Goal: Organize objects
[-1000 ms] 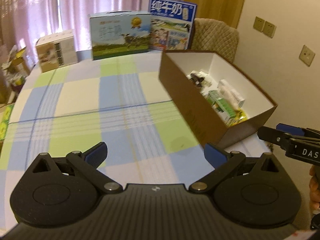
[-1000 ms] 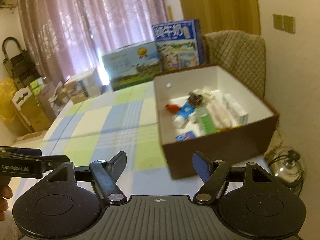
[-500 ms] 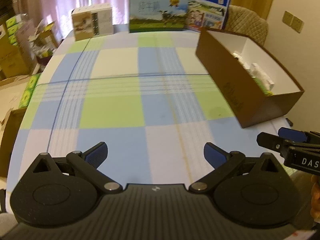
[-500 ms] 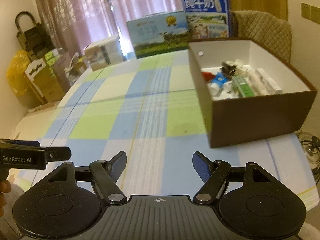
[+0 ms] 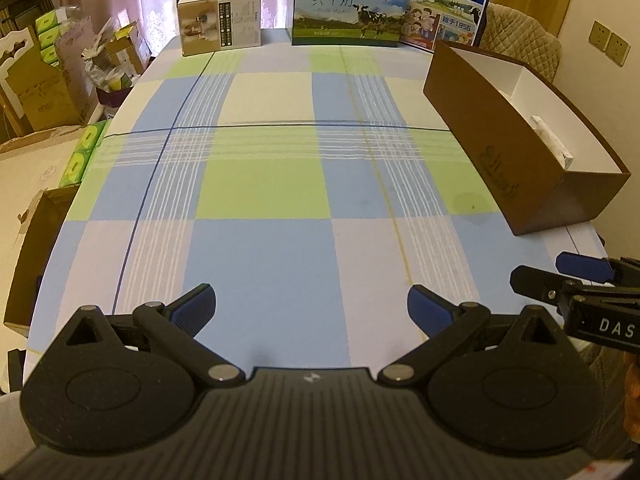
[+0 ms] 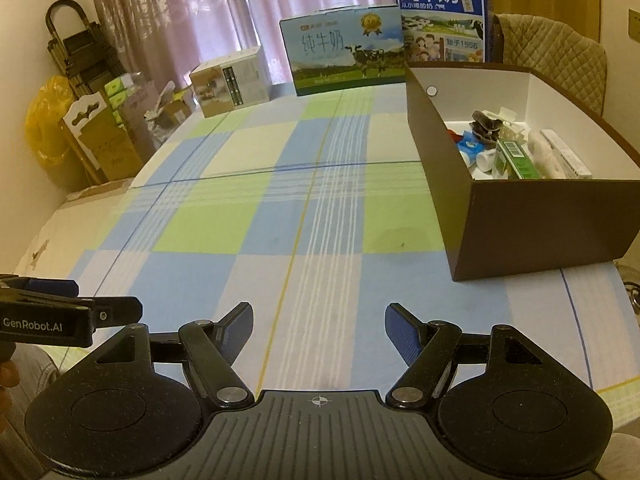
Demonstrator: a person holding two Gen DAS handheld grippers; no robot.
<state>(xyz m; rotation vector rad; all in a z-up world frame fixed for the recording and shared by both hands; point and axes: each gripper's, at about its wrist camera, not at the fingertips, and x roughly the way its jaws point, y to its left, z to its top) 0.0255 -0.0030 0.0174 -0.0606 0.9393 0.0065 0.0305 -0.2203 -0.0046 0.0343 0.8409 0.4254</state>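
My left gripper (image 5: pixel 311 306) and right gripper (image 6: pixel 319 330) both hang over the near end of the table, jaws spread wide, nothing between the blue pads, nothing held. Nothing on the cloth blocks either one; the checked tablecloth (image 5: pixel 272 184) in blue, green and cream is bare in front of them. Far edge holds a small beige carton (image 5: pixel 219 19), a milk carton with a cow (image 5: pixel 347 14), and a taller blue milk box (image 6: pixel 440 18) leaning behind it. The task's things sit in the brown box (image 6: pixel 532 224), white inside, at the right side of the table, well apart from both claws. Its long axis runs from the near edge away toward the far cartons, open side up. Inside, a jumble: green packet (image 6: pixel 514 158), white tubes, a blue-labelled piece, dark item at back; mostly lying along the box's length. A quilted chair back (image 6: pixel 552 60) stands behind the box. Pink curtains (image 6: pixel 224 4) at the far wall, cardboard boxes and a yellow bag (image 6: pixel 42 124) on the floor at left, wall sockets (image 5: pixel 610 42) at right.
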